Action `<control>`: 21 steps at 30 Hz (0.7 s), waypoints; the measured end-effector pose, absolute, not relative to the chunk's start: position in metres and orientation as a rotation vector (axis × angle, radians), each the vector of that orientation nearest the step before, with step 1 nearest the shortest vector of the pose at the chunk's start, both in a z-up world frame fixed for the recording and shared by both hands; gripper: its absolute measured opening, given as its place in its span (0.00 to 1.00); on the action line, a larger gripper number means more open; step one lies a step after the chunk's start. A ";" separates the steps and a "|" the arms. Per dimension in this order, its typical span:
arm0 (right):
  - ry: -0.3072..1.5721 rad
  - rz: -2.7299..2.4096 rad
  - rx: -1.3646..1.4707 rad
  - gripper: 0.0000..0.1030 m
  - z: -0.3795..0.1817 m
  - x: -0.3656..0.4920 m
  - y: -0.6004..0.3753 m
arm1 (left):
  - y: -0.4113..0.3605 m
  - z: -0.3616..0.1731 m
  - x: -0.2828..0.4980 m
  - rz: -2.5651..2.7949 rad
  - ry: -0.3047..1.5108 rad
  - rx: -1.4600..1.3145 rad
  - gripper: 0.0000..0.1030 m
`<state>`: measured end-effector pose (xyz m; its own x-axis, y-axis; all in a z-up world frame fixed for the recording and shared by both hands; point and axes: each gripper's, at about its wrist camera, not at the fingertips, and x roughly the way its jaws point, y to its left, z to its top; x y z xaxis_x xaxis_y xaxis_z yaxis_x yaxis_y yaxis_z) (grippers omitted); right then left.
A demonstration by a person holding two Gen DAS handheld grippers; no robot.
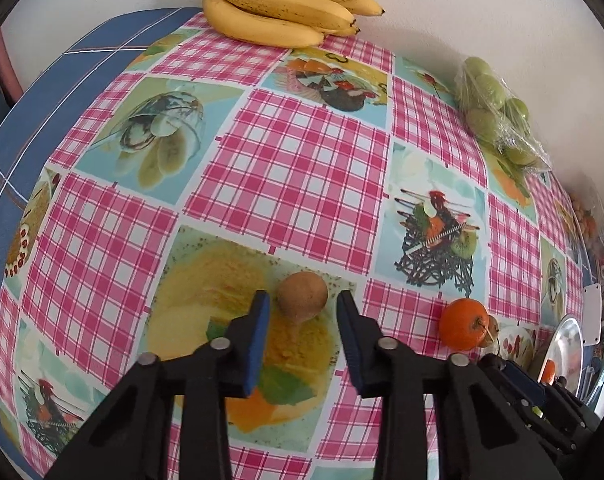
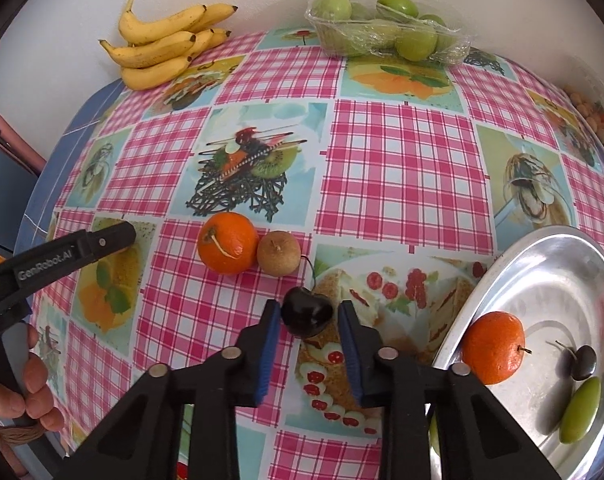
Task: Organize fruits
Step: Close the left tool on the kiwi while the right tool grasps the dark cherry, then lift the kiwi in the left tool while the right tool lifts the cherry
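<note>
Right gripper (image 2: pixel 306 322) is gaping around the cherry (image 2: pixel 306 316): light, slick, probably soft, so pinching its sides gently; left gripper (image 1: pixel 303 306) is gaping around a brown fruit (image 1: pixel 302 294).

Smooth, faintly glossy printed oilcloth (image 2: pixel 401 168) over the tabletop. Brushed, shiny metal tray (image 2: pixel 549 280), reflective inside. Crinkled clear plastic wrap over a clear plastic punnet (image 2: pixel 385 28) of green fruit. Matt black plastic on both grippers, left gripper (image 1: pixel 302 312) and right gripper (image 2: pixel 307 320), with blue rubbery pads (image 2: pixel 268 352) lining the jaws. Glossy dark cherry (image 2: pixel 306 316); dull, rough brown fruit (image 1: pixel 302 295); dimpled, slightly shiny orange peel (image 2: pixel 228 242).
</note>
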<state>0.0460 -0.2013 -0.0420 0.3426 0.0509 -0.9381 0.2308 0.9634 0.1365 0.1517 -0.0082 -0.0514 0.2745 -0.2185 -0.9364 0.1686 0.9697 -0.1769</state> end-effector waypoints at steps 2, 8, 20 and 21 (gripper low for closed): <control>1.217 -0.118 0.258 0.27 -0.040 0.045 -0.200 | -0.010 -0.052 0.151 -0.266 1.269 -0.042 0.25; 1.205 -0.122 0.265 0.23 -0.035 0.044 -0.200 | -0.011 -0.049 0.149 -0.277 1.261 -0.037 0.25; 1.171 -0.112 0.275 0.18 -0.019 0.041 -0.202 | -0.014 -0.029 0.142 -0.306 1.222 -0.026 0.25; 1.167 -0.113 0.276 0.18 -0.017 0.041 -0.203 | -0.014 -0.028 0.141 -0.309 1.220 -0.027 0.25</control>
<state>0.0407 -0.2028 -0.0174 0.3920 0.0545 -0.9183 0.2302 0.9607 0.1553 0.1411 -0.0139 -0.0276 0.3069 -0.2479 -0.9189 0.2191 0.9580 -0.1853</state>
